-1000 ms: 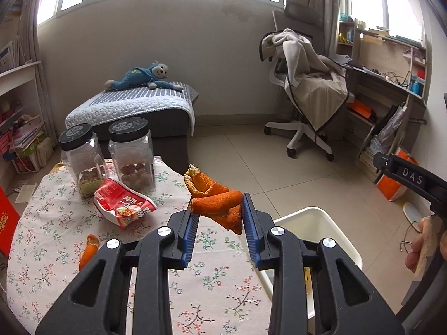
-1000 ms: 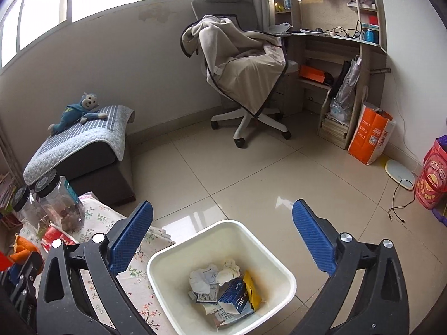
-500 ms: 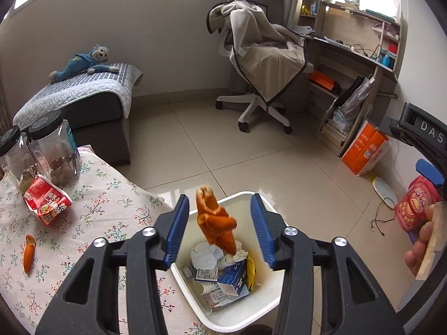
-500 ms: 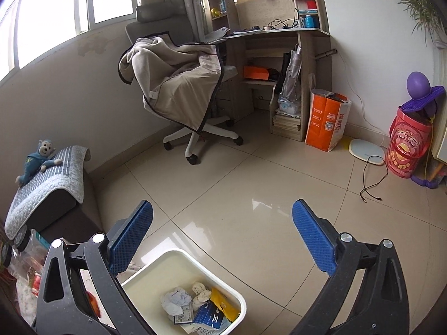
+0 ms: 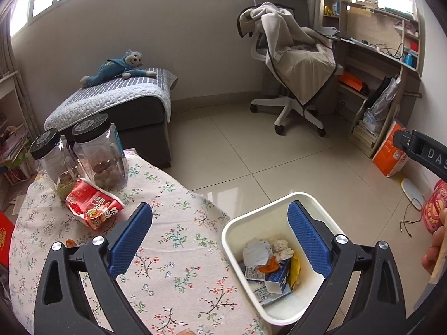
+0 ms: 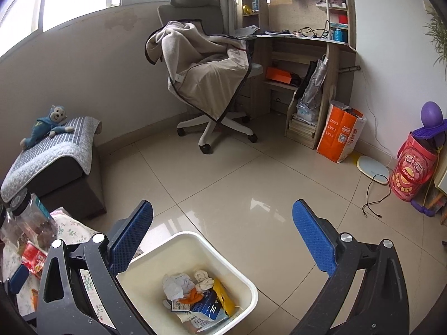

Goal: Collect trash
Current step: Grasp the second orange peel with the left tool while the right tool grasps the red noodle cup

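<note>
Left gripper (image 5: 220, 233) fingers spread wide and opening, nothing between them; it hangs over the edge where the bench (image 5: 178, 251) meets the white trash bin (image 5: 279, 199). Orange peel (image 5: 269, 265) lies inside the bin on top of crumpled paper (image 5: 255, 252) and a blue carton (image 5: 276, 279), clear of both pads. Right gripper (image 6: 222, 240) fingers also wide, empty, held above the same bin (image 6: 243, 279), pointing down toward the tiled floor (image 6: 251, 173). The peel (image 6: 192, 296) shows in that view too, mid-pile. On the floral cloth, a red snack wrapper (image 5: 93, 208) lies just beside two black-lidded plastic jars (image 5: 97, 153), wrapper touching the nearer jar's base. A small orange scrap (image 5: 70, 242) sits on the cloth by the left finger, partly hidden. A person's fingertips (image 5: 435, 248) are visible at the right edge.
</note>
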`<state>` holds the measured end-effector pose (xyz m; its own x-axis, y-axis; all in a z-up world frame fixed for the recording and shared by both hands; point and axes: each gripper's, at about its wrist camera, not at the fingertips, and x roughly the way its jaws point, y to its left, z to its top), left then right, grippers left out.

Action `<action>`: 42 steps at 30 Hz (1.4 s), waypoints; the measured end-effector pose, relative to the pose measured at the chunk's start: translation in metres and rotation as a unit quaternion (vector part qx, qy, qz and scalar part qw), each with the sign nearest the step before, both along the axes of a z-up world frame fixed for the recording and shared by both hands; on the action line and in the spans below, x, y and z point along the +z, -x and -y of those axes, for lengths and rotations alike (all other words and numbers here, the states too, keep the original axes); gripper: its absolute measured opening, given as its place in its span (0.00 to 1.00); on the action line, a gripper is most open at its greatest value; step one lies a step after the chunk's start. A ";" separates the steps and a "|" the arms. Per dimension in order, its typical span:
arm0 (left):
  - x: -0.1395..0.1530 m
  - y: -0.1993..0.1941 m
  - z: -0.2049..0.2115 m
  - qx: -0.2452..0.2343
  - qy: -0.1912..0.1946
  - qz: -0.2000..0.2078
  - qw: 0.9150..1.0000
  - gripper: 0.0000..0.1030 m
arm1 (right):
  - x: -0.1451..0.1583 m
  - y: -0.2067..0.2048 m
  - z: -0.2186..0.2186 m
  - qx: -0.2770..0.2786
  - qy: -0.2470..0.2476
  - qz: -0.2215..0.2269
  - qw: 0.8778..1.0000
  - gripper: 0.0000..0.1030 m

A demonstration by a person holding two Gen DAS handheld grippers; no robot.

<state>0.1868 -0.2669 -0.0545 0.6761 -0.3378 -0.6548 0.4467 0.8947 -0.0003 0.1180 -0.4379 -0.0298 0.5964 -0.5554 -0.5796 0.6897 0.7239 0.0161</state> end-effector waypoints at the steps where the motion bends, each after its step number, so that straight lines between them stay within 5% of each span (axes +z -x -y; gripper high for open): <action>1: -0.002 -0.003 -0.009 0.008 -0.001 -0.003 1.000 0.92 | -0.001 -0.006 -0.008 0.012 0.004 -0.006 1.000 0.93; 8: -0.016 -0.028 -0.075 0.058 -0.014 -0.011 0.998 0.92 | -0.014 -0.044 -0.070 0.086 0.034 -0.055 0.994 0.93; 14: -0.040 -0.068 -0.127 0.105 -0.050 -0.063 0.991 0.92 | -0.027 -0.074 -0.116 0.145 0.032 -0.090 0.985 0.93; 23: -0.120 -0.135 -0.227 0.183 -0.080 -0.248 0.948 0.92 | -0.051 -0.110 -0.175 0.217 0.036 -0.141 0.965 0.93; 29: -0.151 -0.140 -0.253 0.167 -0.074 -0.286 0.941 0.83 | -0.067 -0.132 -0.202 0.259 0.024 -0.167 0.951 0.93; 34: -0.154 -0.130 -0.251 0.135 -0.093 -0.270 0.949 0.62 | -0.084 -0.151 -0.217 0.279 -0.041 -0.182 0.942 0.93; 36: -0.151 -0.126 -0.252 0.126 -0.092 -0.266 0.951 0.36 | -0.090 -0.158 -0.221 0.280 -0.078 -0.183 0.939 0.93; 38: -0.147 -0.121 -0.259 0.122 -0.085 -0.266 0.952 0.24 | -0.098 -0.167 -0.224 0.278 -0.126 -0.179 0.935 0.93; 42: -0.135 -0.113 -0.281 0.134 -0.070 -0.254 0.955 0.21 | -0.122 -0.188 -0.221 0.255 -0.291 -0.138 0.912 0.92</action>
